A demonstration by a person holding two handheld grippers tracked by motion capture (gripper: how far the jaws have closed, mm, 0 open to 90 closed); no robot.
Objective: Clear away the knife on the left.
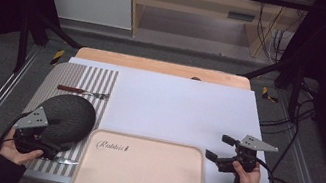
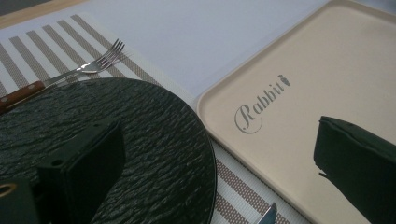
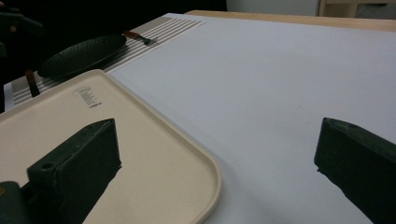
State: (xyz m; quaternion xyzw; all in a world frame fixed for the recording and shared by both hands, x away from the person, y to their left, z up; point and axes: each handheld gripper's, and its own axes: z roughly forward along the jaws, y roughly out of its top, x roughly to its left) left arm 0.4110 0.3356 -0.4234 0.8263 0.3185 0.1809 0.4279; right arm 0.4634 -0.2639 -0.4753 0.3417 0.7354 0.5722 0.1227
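Left gripper point(image 1: 50, 149) sits lower left of the high view, hovering over the near edge of the black textured plate point(image 1: 67, 114). Its jaws are spread wide and grip nothing; in the left gripper view one jaw hangs above the plate point(image 2: 154, 140), the other above the beige tray point(image 2: 299, 107). The plate rests on the striped placemat point(image 1: 77, 76), just left of the tray point(image 1: 135, 178), rims close or touching, can't tell which. A fork point(image 1: 83, 92) with a wooden handle lies beyond the plate toward the upper left. A knife tip point(image 2: 267, 215) pokes in at the bottom of the left gripper view.

Right gripper point(image 1: 218, 147) at lower right, jaws wide apart, holding nothing, over the white mat point(image 1: 183, 110) just off the tray's right edge.

Likely step: grab the plate by its rim. To do it well, drop one jaw under the rim and one on top, then close firmly. Rim looks thin and low, so come in shallow. Keep clear of the knife.
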